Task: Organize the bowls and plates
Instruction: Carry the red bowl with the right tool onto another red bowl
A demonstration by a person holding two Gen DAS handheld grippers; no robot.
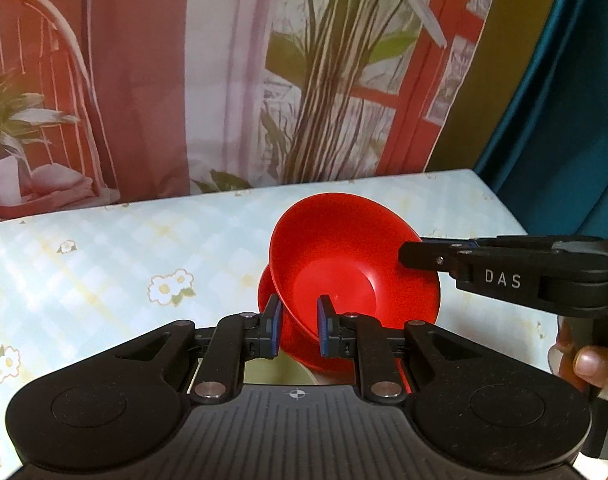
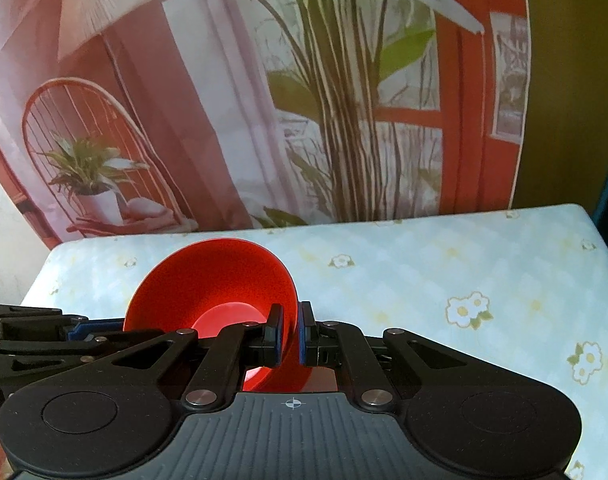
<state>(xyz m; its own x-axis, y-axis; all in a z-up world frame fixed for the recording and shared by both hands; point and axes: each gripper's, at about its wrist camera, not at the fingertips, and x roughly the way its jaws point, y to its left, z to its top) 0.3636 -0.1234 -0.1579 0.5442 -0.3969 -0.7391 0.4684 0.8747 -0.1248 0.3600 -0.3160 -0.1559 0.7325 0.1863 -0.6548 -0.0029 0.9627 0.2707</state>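
1. Left gripper (image 1: 298, 330) – fingers clamped on the red bowl's (image 1: 343, 264) rim at 6 o'clock.
2. Right gripper (image 2: 290, 336) – fingers pinch its 3 o'clock rim.
3. Bowl tilted above the floral counter (image 1: 104, 264).

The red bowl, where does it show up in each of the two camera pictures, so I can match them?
Left wrist view: the red bowl sits right of centre, tilted, its near rim between the left gripper fingers.
Right wrist view: the red bowl sits lower left of centre, its right rim clamped by the right gripper.
Shared landmark: the flowered tablecloth underneath.
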